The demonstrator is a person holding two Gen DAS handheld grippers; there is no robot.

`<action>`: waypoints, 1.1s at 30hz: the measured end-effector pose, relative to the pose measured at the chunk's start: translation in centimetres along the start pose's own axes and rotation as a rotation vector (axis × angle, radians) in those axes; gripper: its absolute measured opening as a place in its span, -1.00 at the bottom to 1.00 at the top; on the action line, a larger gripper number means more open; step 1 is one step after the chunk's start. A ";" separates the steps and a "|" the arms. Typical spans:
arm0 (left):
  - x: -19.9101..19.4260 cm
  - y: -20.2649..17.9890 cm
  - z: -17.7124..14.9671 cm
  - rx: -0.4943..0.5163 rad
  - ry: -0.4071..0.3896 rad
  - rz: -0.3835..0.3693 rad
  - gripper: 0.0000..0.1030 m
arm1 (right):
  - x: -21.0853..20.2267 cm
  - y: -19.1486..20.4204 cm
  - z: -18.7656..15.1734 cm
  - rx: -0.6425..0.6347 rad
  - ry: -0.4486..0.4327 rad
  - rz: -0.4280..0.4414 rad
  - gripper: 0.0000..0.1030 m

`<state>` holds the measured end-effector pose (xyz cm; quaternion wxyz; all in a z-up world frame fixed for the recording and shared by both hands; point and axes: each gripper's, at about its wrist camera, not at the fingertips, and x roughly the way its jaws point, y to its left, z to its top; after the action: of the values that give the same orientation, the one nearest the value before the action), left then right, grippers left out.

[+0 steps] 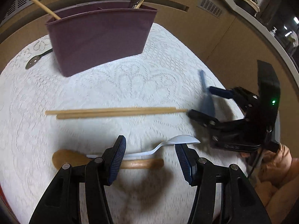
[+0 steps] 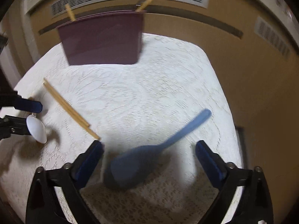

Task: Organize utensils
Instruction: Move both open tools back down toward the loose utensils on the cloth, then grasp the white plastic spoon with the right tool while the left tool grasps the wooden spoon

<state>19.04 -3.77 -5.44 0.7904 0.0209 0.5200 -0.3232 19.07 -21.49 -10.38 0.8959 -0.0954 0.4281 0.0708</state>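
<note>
White lace tablecloth [image 1: 130,78]: left gripper [image 1: 150,157] open above white spoon [image 1: 160,145]; right gripper [image 2: 149,160] open, seemingly over blurred blue spatula [image 2: 149,155].

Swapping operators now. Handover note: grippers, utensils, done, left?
Left gripper: open, above the white spoon and wooden spoon, nothing gripped.
Right gripper: open, blue spatula between its jaws, not gripped.
Done: chopsticks and a metal utensil already in the purple holder.
Left: chopstick pair, both spoons, spatula, and a metal spoon left of the holder, all on the tablecloth.
</note>
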 end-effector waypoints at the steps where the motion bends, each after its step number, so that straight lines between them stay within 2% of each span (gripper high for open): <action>1: -0.4 0.1 -0.3 -0.005 0.002 -0.005 0.08 | -0.1 0.6 0.1 -0.023 -0.001 0.016 0.27; 2: -1.1 0.7 -0.7 -0.012 -0.001 -0.006 0.09 | -0.3 1.0 0.2 -0.040 0.001 0.048 -0.04; 4: -2.1 1.5 -1.2 -0.037 -0.008 -0.004 0.09 | -0.4 1.6 0.3 -0.057 0.021 0.116 -0.33; 7: -3.2 2.6 -1.1 -0.083 -0.025 -0.057 0.09 | -0.7 1.6 0.2 -0.056 0.043 0.197 -0.33; 9: -3.7 2.9 -0.6 -0.109 -0.039 -0.103 0.09 | -0.8 1.2 0.1 -0.037 0.048 0.230 -0.31; 11: -4.3 3.5 0.1 -0.137 -0.064 -0.112 0.09 | -0.8 0.8 0.0 -0.013 0.045 0.211 -0.20; 12: -4.5 3.6 0.5 -0.137 -0.076 -0.096 0.09 | -0.8 0.5 0.0 -0.001 0.042 0.181 -0.17; 15: -4.7 4.6 0.8 -0.159 -0.073 0.043 0.09 | -1.0 -0.4 -0.1 0.025 0.041 0.147 0.09; 17: -4.6 5.2 0.0 -0.172 -0.063 0.093 0.09 | -1.3 -1.0 -0.5 0.045 0.038 0.143 0.40; 21: -4.4 5.5 -2.7 -0.198 0.000 0.093 0.09 | -2.2 -0.8 -0.5 0.023 0.005 0.143 0.42; 24: -4.0 4.9 -4.1 -0.205 0.029 0.094 0.09 | -3.8 1.1 0.1 -0.062 -0.060 0.185 0.42; 25: -4.1 4.8 -4.5 -0.204 0.033 0.106 0.09 | -4.2 2.4 0.5 -0.119 -0.082 0.204 0.34; 27: -4.4 4.6 -5.2 -0.201 0.031 0.133 0.10 | -4.4 4.5 1.5 -0.200 -0.083 0.254 -0.06; 28: -4.7 4.6 -5.6 -0.201 0.029 0.155 0.10 | -4.1 5.4 1.9 -0.226 -0.070 0.285 -0.37; 29: -4.6 4.6 -5.6 -0.205 0.028 0.164 0.11 | -3.7 6.3 2.4 -0.248 -0.054 0.322 -0.60; 31: -4.8 4.9 -6.2 -0.232 0.027 0.155 0.11 | -2.5 8.7 3.6 -0.303 -0.016 0.411 -0.69; 33: -4.8 5.4 -6.6 -0.271 0.031 0.121 0.11 | -1.6 10.6 4.2 -0.356 -0.004 0.425 -0.69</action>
<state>15.39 5.30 -6.13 0.7957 -0.0497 0.5690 -0.2015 19.01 -10.28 -7.76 0.8310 -0.1592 0.4174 0.3313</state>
